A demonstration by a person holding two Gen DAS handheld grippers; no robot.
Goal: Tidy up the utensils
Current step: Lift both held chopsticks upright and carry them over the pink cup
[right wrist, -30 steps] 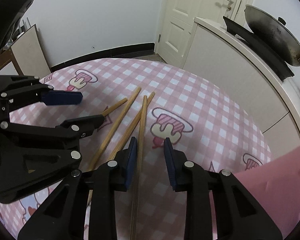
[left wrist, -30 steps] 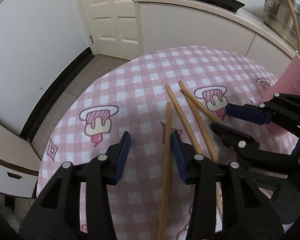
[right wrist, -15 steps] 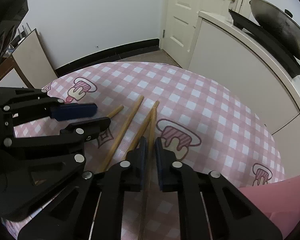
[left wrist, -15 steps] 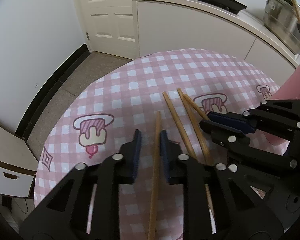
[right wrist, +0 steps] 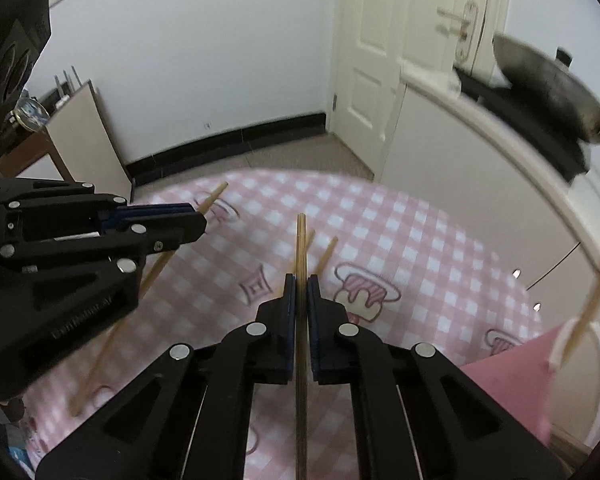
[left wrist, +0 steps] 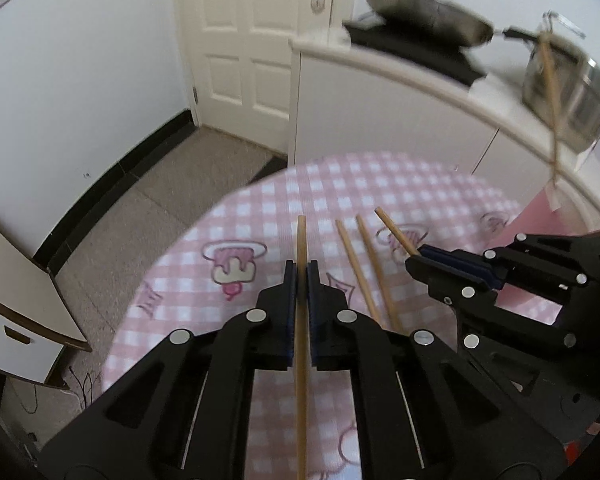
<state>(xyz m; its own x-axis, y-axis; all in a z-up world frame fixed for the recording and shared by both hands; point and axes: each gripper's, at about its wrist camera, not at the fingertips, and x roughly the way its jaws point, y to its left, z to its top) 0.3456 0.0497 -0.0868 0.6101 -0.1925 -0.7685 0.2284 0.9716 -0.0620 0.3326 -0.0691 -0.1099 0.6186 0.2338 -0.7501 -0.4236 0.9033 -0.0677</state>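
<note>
My left gripper [left wrist: 301,270] is shut on a wooden chopstick [left wrist: 301,240] and holds it above the pink checked tablecloth [left wrist: 252,216]. My right gripper [right wrist: 301,282] is shut on another wooden chopstick [right wrist: 301,240], also lifted off the table. In the left wrist view the right gripper [left wrist: 416,258] shows at the right, its chopstick tip [left wrist: 394,228] sticking out. Two loose chopsticks [left wrist: 364,264] lie on the cloth between the grippers. In the right wrist view the left gripper [right wrist: 200,220] shows at the left. A pink holder [right wrist: 512,364] with a chopstick [right wrist: 592,292] in it stands at the right.
The round table's edge [left wrist: 236,196] drops to a grey floor [left wrist: 180,176]. A white counter [left wrist: 400,112] carries a wok [left wrist: 424,20] and a steel pot [left wrist: 568,88]. A white door [left wrist: 256,40] is behind. A white cabinet [left wrist: 16,320] stands at the left.
Both grippers have closed fully, each on a chopstick, and have lifted them off the cloth. Both views have tilted up and away from the table.
</note>
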